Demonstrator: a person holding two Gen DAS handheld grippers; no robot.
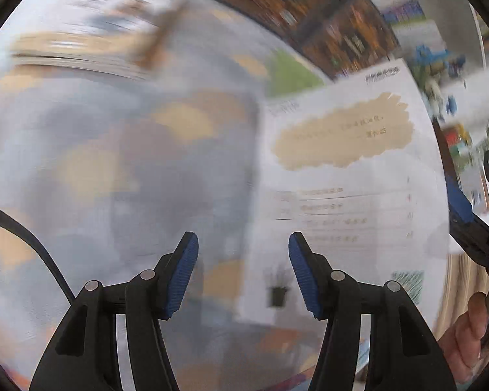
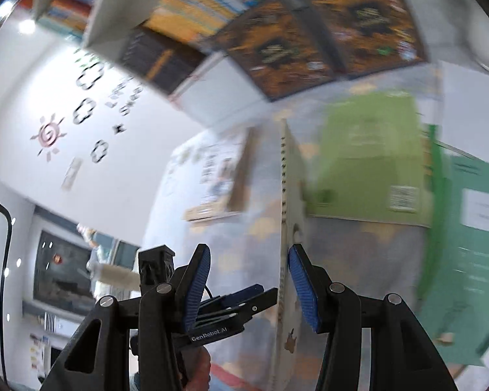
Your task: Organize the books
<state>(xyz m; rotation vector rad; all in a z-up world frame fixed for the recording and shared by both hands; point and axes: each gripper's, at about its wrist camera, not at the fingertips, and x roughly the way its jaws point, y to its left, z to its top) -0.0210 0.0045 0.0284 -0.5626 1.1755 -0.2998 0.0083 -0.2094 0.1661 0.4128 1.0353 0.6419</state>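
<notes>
In the left wrist view a white book (image 1: 345, 195) with a beige brush patch and lines of text stands tilted up on its edge at right. My left gripper (image 1: 243, 270) is open and empty, just left of that book. The right gripper (image 1: 472, 224) shows at the far right edge behind the book. In the right wrist view the same book (image 2: 288, 215) shows edge-on, thin and upright, against the right finger pad (image 2: 301, 286). My right gripper (image 2: 246, 288) is open around its edge, with the left pad apart from it. The left gripper (image 2: 231, 303) shows beyond.
A thick open book (image 1: 81, 55) lies on the patterned tablecloth (image 1: 130, 169) at far left. A green book (image 2: 368, 159) and a teal book (image 2: 466, 254) lie at right. Dark orange-brown books (image 2: 326, 32) and a shelf of colourful spines (image 2: 205, 3) stand behind.
</notes>
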